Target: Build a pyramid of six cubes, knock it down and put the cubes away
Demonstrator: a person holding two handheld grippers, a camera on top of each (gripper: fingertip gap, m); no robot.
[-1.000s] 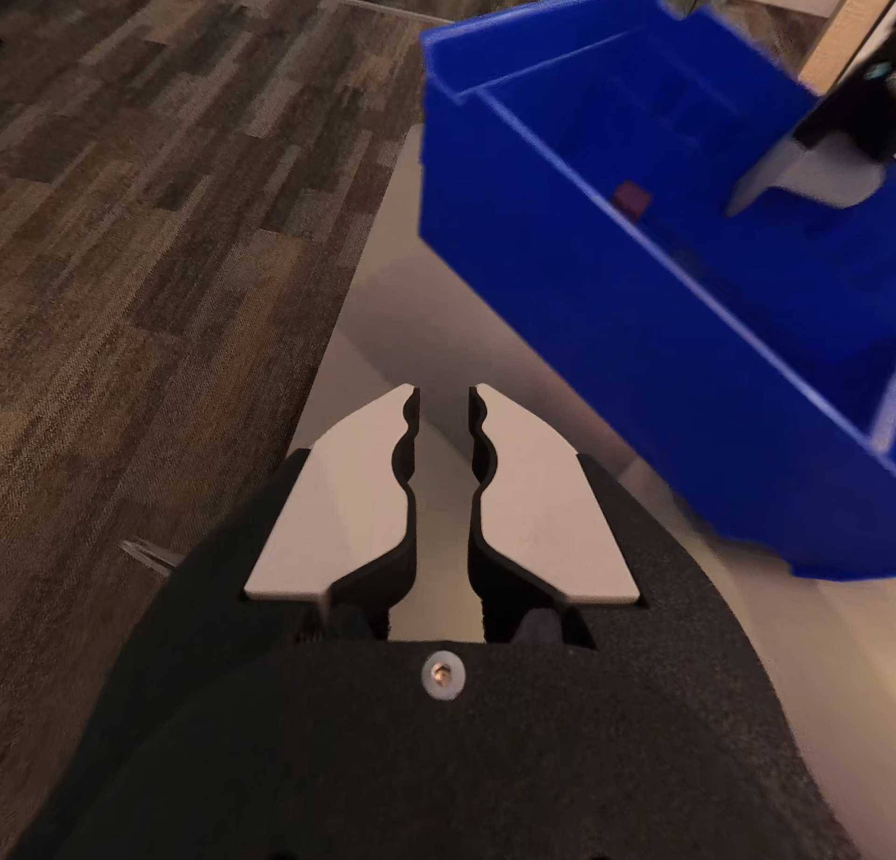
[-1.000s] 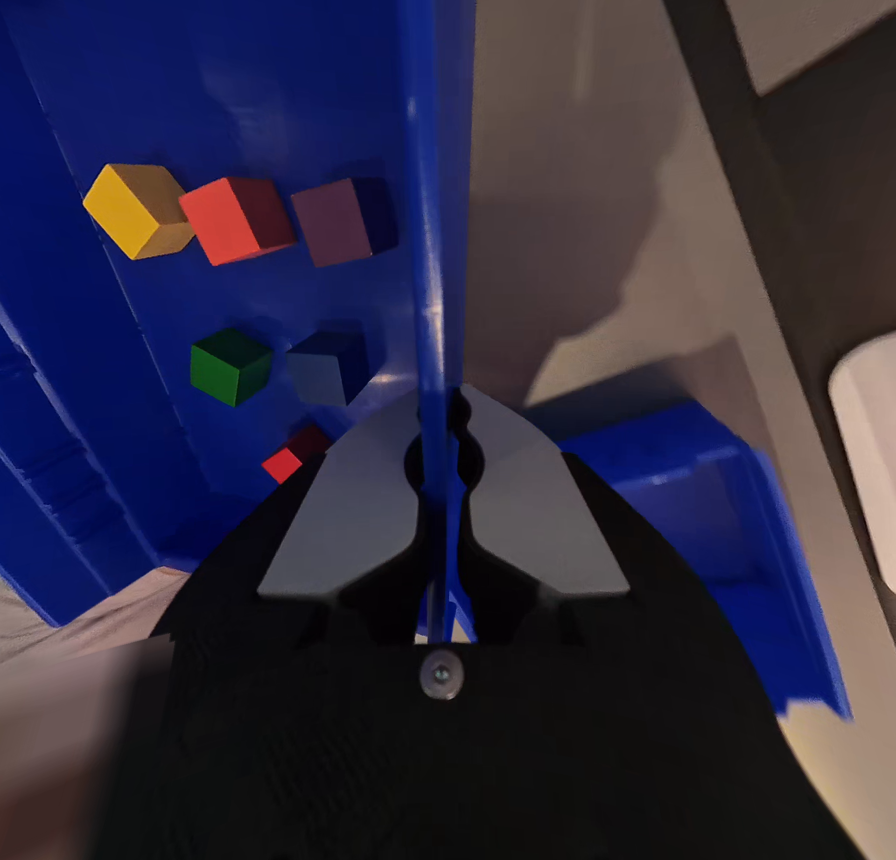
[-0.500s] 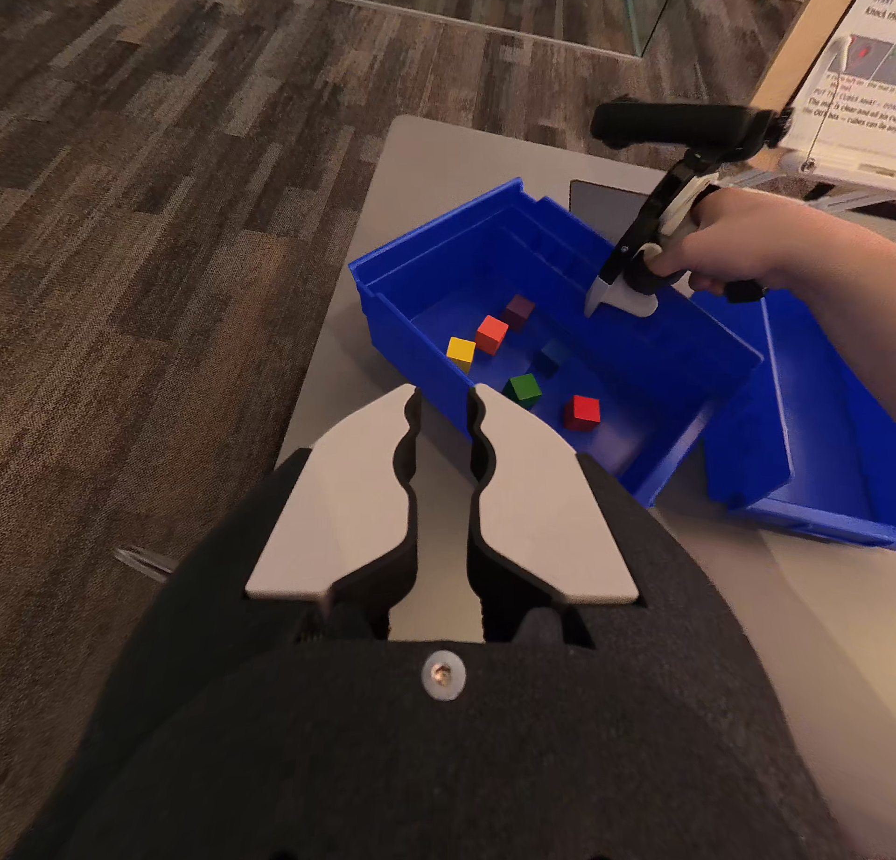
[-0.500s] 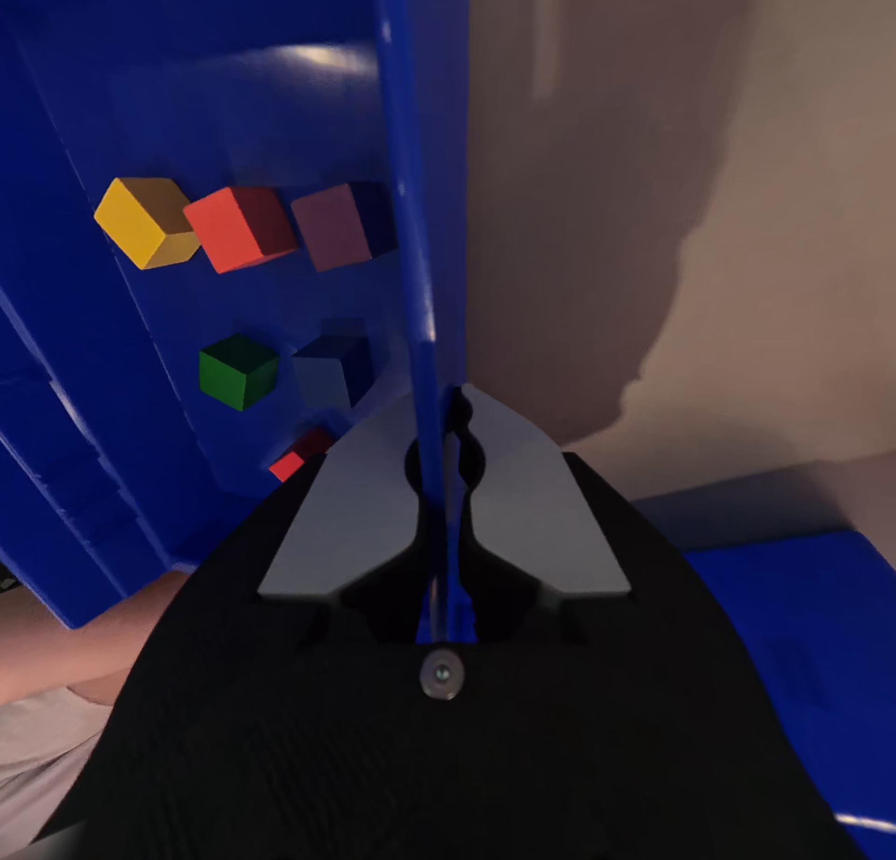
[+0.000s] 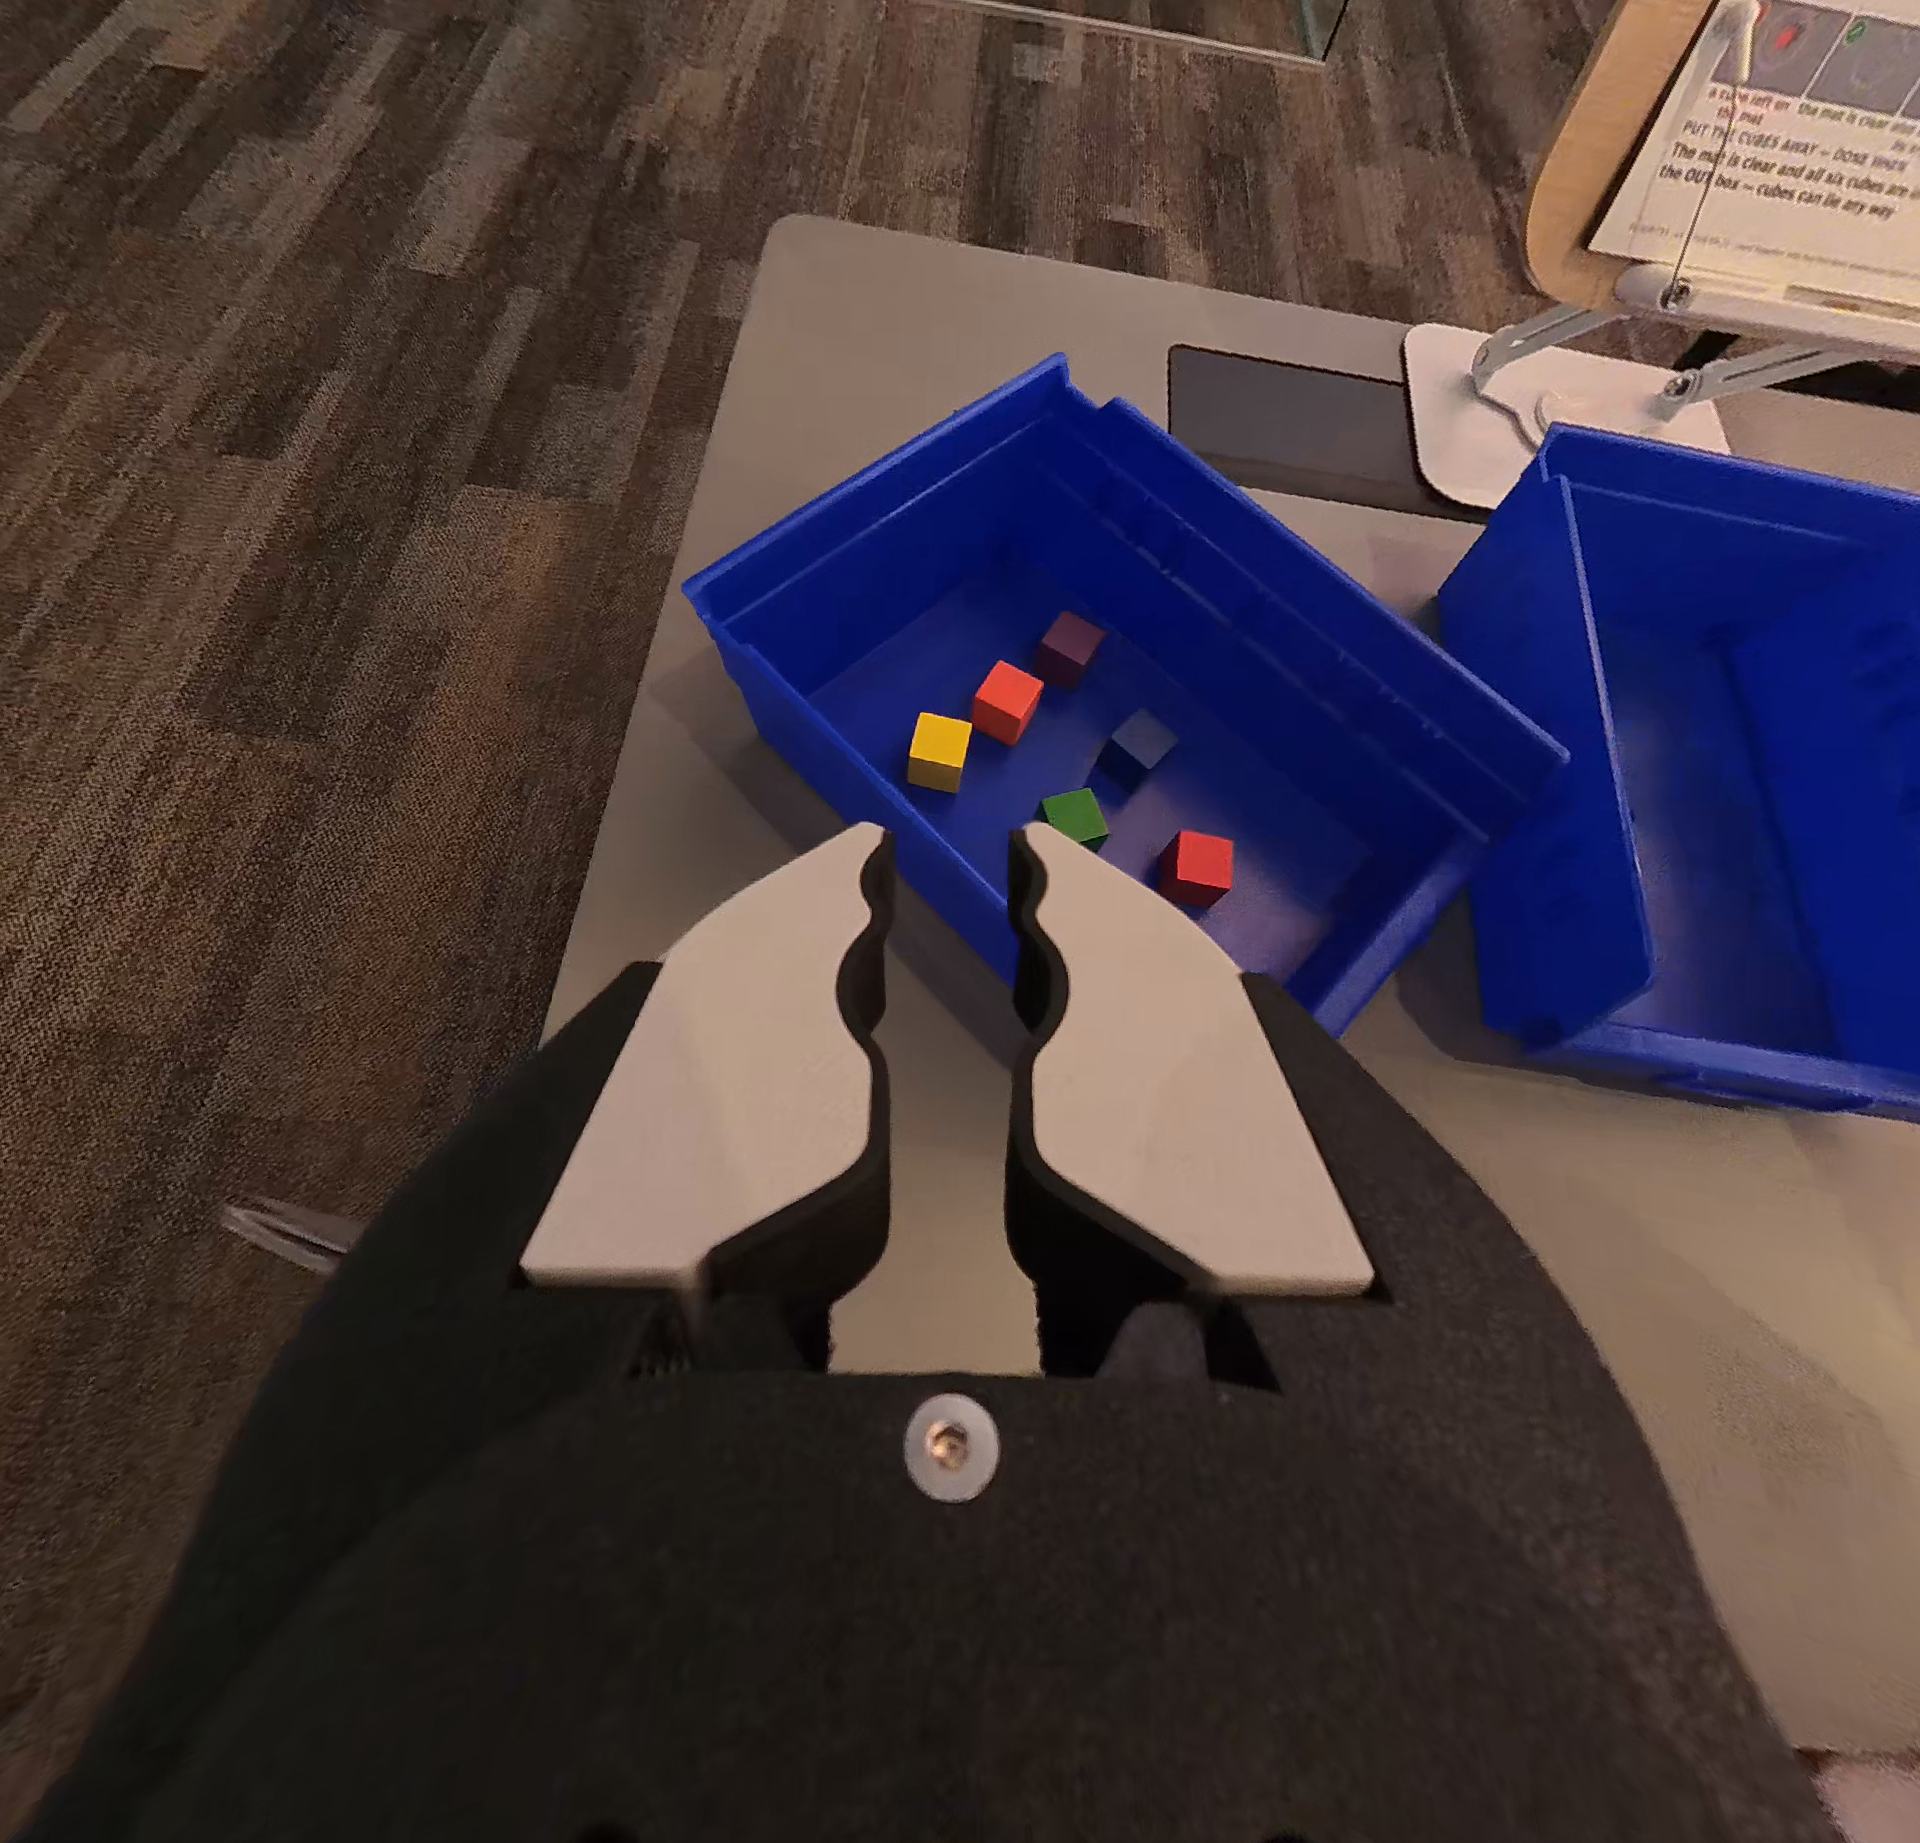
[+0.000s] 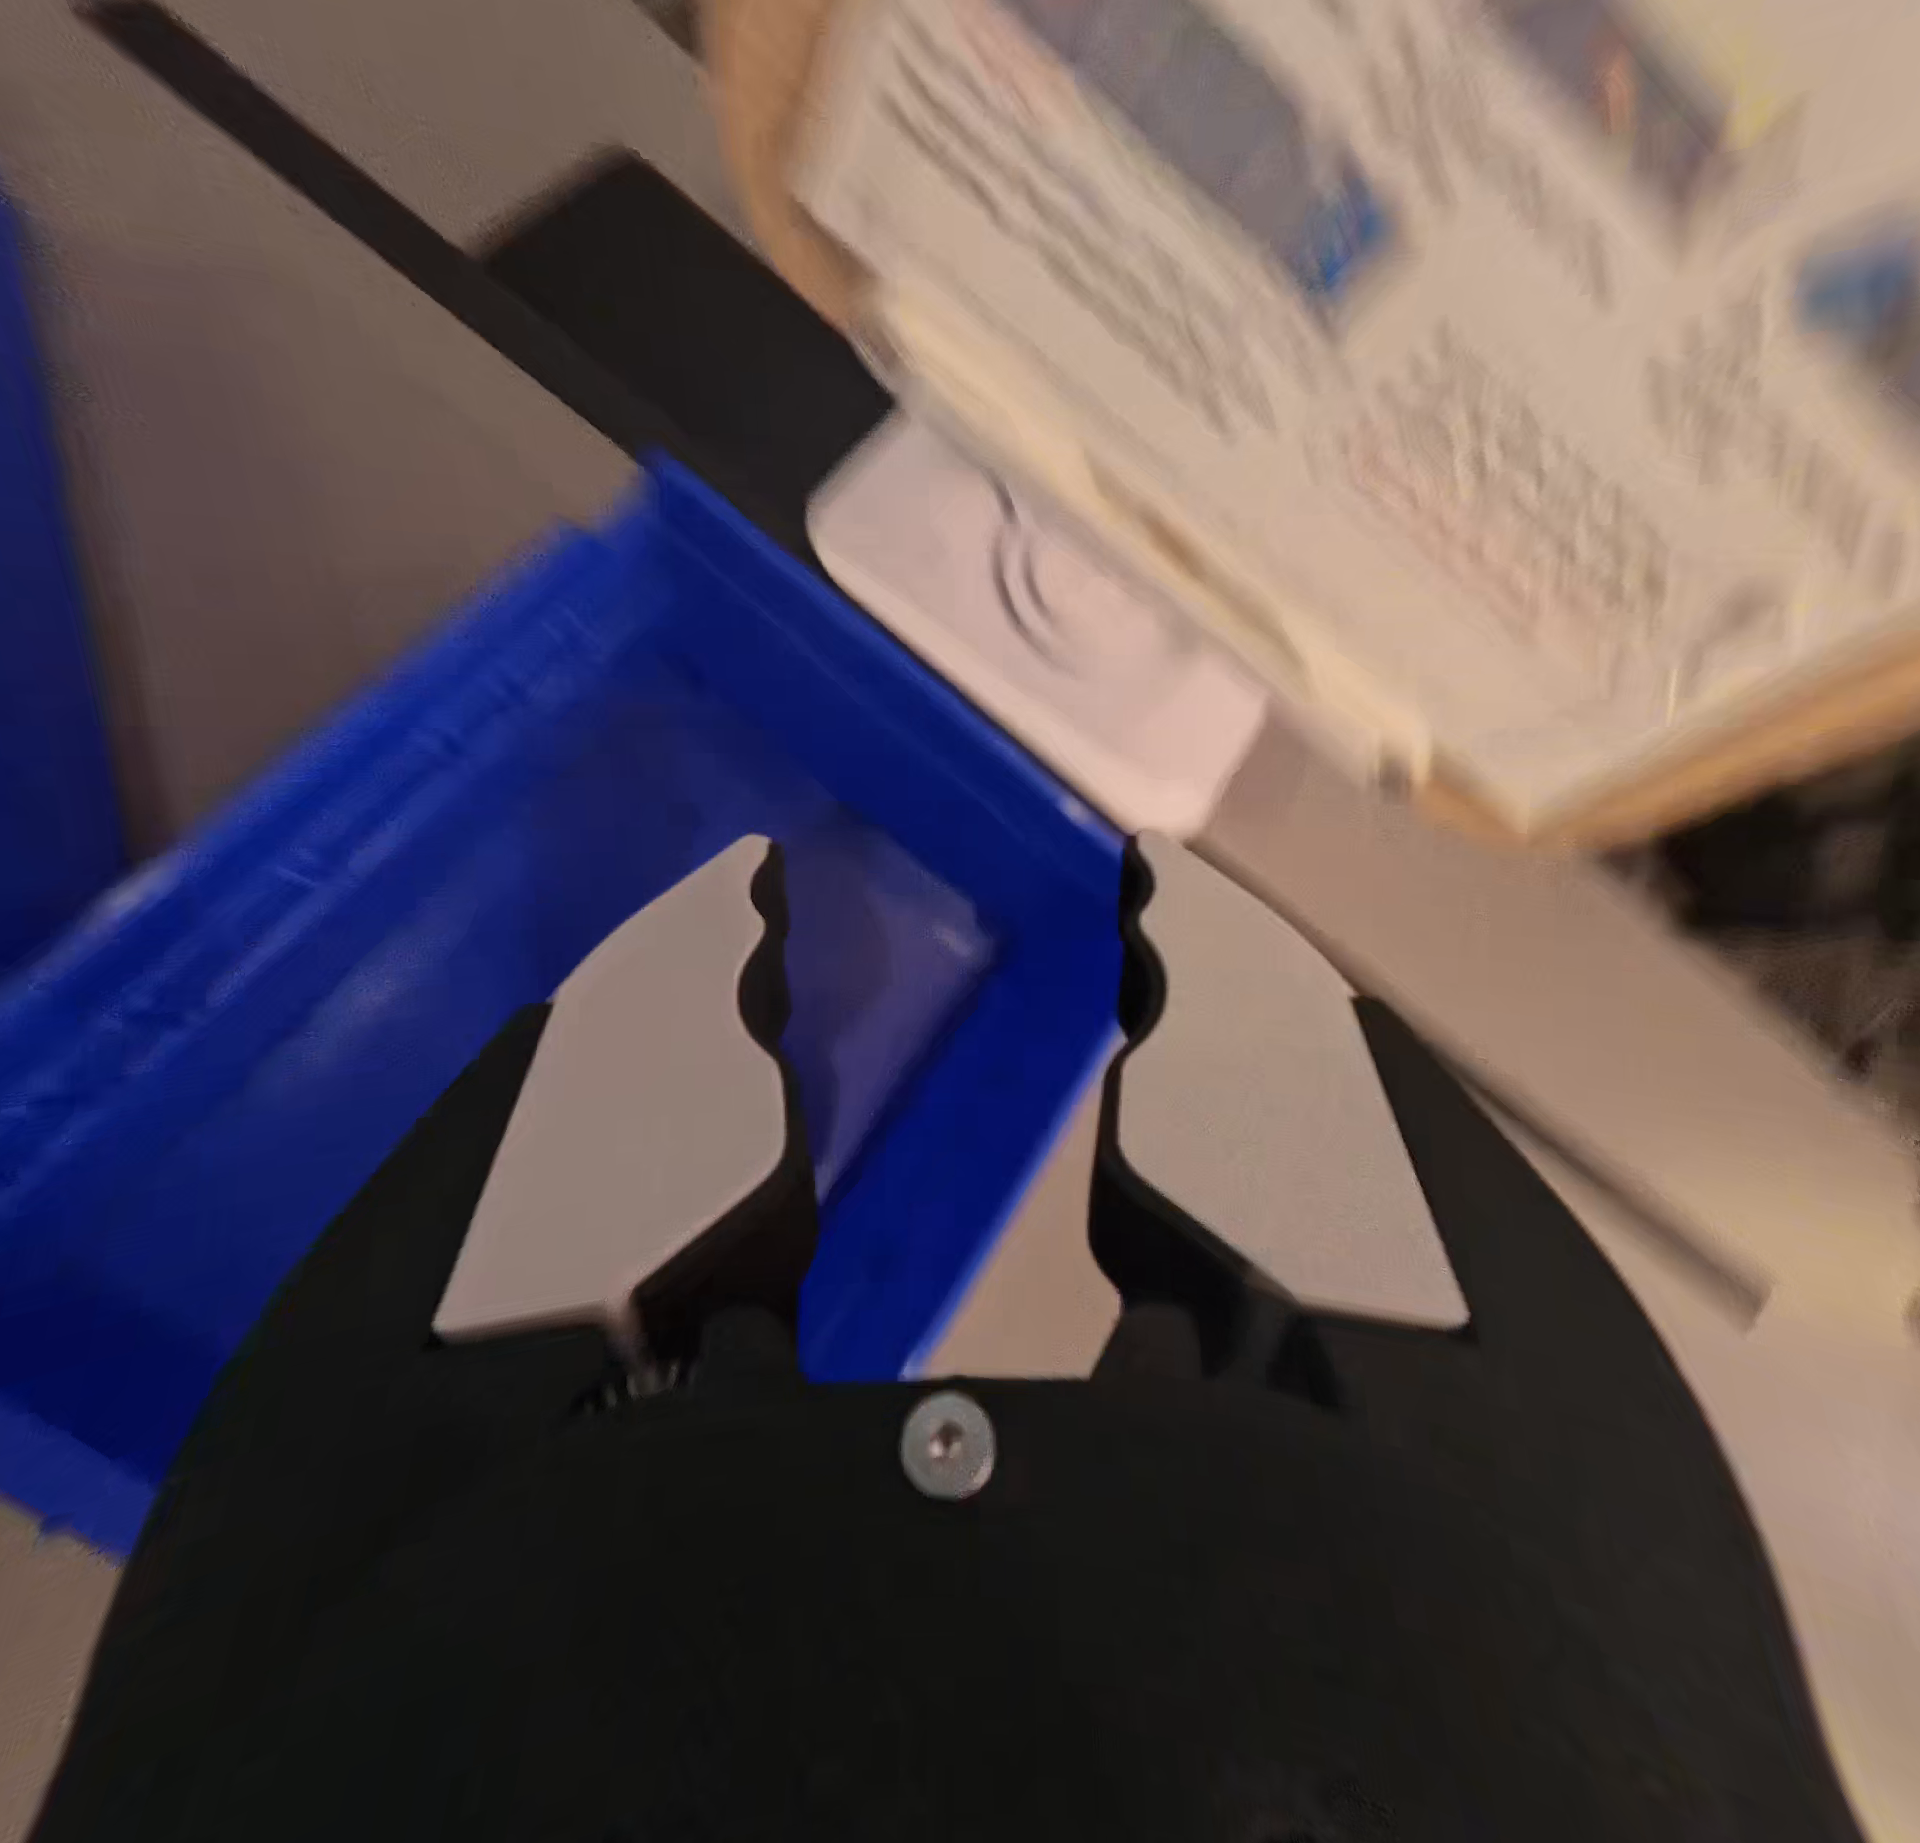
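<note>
Cubes: six small coloured wooden cubes (image 5: 1070,754) lie in the blue plastic bin (image 5: 790,692) at the desk's (image 5: 894,307) left edge.
Right gripper (image 6: 948,858): just released from bin wall, empty.
Left gripper (image 5: 948,843): slightly parted, empty.
Stage: bin set down; building comes next.

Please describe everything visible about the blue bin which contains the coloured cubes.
The blue bin is an open rectangular box that looks like glossy moulded plastic, with a stepped rim and ridged inner walls. It stands upright on the grey table, near the table's corner, turned at an angle to the edges. On its floor lie six small cubes, scattered: yellow, orange, purple, dark blue, green and red. A second blue bin stands close beside it. Neither hand-held gripper touches it.
</note>
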